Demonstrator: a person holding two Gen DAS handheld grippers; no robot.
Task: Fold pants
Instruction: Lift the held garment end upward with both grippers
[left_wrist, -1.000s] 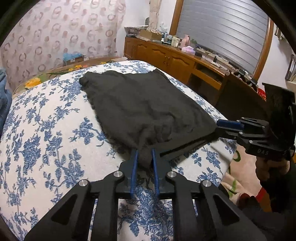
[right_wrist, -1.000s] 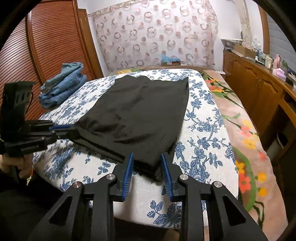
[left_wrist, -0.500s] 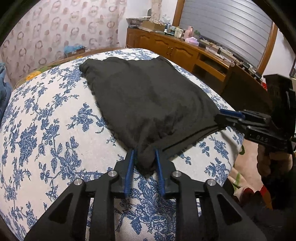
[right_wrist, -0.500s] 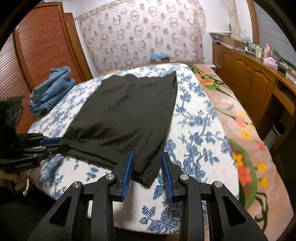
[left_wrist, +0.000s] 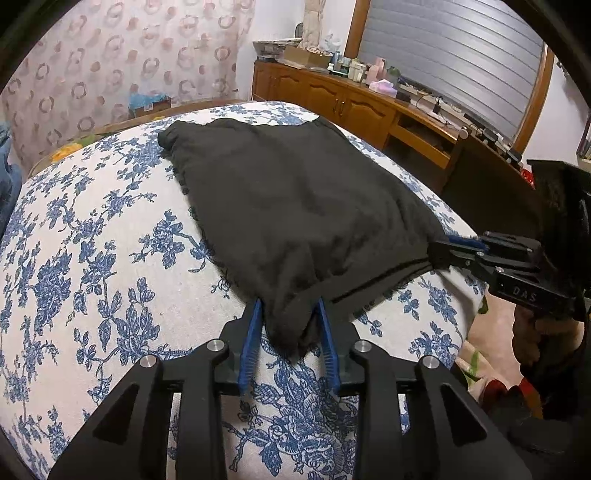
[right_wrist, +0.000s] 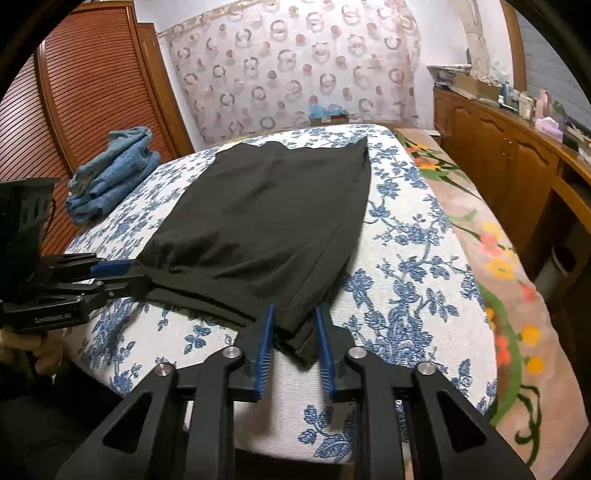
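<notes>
Black pants (left_wrist: 295, 206) lie flat on a bed with a blue-flowered white cover (left_wrist: 92, 258); they also show in the right wrist view (right_wrist: 266, 214). My left gripper (left_wrist: 288, 332) is shut on the near left corner of the pants' near edge. My right gripper (right_wrist: 295, 332) is shut on the near right corner. Each gripper shows in the other's view, the right one (left_wrist: 454, 253) and the left one (right_wrist: 122, 277), both clamped on the cloth. The near edge is lifted slightly off the cover between them.
A pile of blue jeans (right_wrist: 110, 173) lies at the bed's far left. A wooden cabinet (left_wrist: 351, 107) with clutter on top runs along the right. A flowered mat (right_wrist: 498, 258) lies beside the bed. A wooden wardrobe (right_wrist: 92, 85) stands left.
Both grippers have pulled the near edge of the pants toward me and slightly up. The cloth looks more stretched and smoother. Both grips have held.
</notes>
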